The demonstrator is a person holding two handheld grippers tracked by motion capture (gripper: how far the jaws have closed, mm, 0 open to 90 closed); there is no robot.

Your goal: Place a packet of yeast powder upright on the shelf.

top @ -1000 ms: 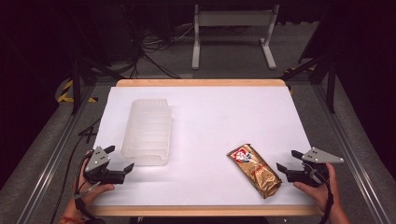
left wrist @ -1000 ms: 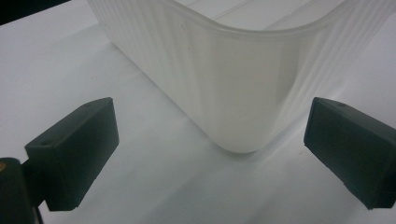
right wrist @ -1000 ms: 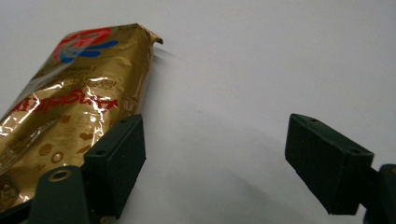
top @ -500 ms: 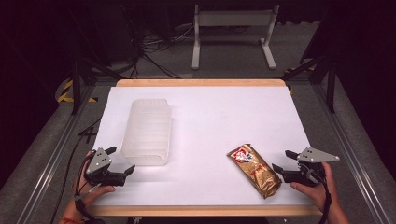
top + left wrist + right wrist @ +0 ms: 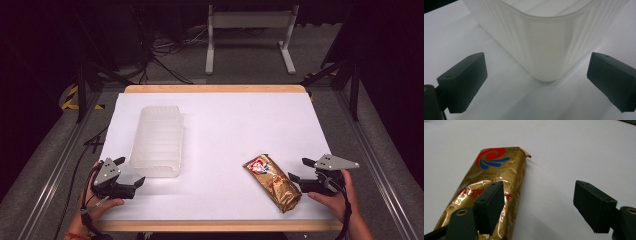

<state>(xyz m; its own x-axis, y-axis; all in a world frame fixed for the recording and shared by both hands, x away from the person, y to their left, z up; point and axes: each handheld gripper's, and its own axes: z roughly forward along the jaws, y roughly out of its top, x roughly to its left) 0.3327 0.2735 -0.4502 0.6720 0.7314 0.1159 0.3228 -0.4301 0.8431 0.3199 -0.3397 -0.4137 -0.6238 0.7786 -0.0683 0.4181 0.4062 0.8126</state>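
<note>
A translucent ribbed plastic container [image 5: 155,140] lies on the left half of the white table [image 5: 240,130]. My left gripper [image 5: 131,170] is open just off its near left corner. In the left gripper view the container's rounded corner [image 5: 544,47] stands between and beyond the spread jaws of that gripper [image 5: 536,82], untouched. A gold snack packet [image 5: 272,182] with a red and blue logo lies at the near right. My right gripper [image 5: 298,169] is open beside its right edge. In the right gripper view the packet [image 5: 496,172] runs under the left jaw of this gripper [image 5: 546,202], nothing held.
The table's wooden front edge [image 5: 215,226] runs close behind both hands. Grey floor rails flank the table, and a metal stand [image 5: 250,30] with cables sits beyond the far edge. Bare white surface spreads between the container and the packet.
My right gripper has slid a little to the left, closer to the gold packet. The left gripper has barely shifted, and both stay open.
</note>
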